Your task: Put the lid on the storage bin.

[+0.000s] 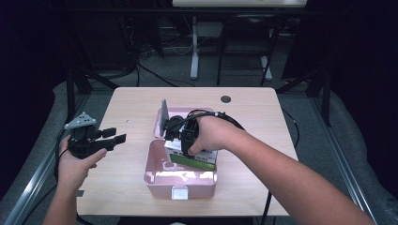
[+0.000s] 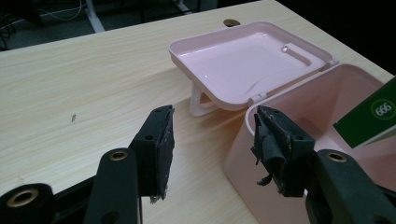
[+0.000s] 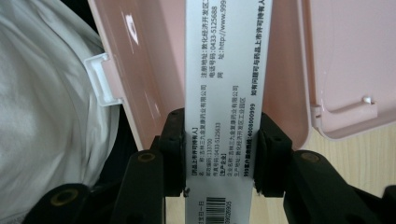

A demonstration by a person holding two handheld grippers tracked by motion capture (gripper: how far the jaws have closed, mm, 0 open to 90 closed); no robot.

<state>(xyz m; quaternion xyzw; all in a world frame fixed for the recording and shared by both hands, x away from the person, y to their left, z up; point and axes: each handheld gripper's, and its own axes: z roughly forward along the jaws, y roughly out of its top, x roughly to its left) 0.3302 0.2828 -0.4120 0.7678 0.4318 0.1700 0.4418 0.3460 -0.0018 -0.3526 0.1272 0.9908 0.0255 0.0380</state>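
Observation:
A pink plastic box (image 1: 180, 185) stands open on the wooden table, its lid (image 1: 180, 112) tipped back behind it. My right gripper (image 1: 180, 143) is over the box, shut on a white and green medicine carton (image 1: 192, 161) that hangs tilted into the opening. In the right gripper view the jaws (image 3: 222, 140) clamp the carton's printed white face (image 3: 224, 93) from both sides, with the box wall (image 3: 140, 84) and lid (image 3: 350, 60) behind. My left gripper (image 1: 117, 136) hovers left of the box, open and empty. Its view shows the gripper (image 2: 214, 114), the box (image 2: 243, 158), the lid (image 2: 247, 56) and the carton's green corner (image 2: 369, 116).
The table (image 1: 131, 103) has bare wood to the left of the box and behind it, and a round cable hole (image 1: 225, 99) at the back. A white latch tab (image 1: 179, 192) sticks out of the box's front wall. A person's white shirt (image 3: 46, 116) is close behind the box.

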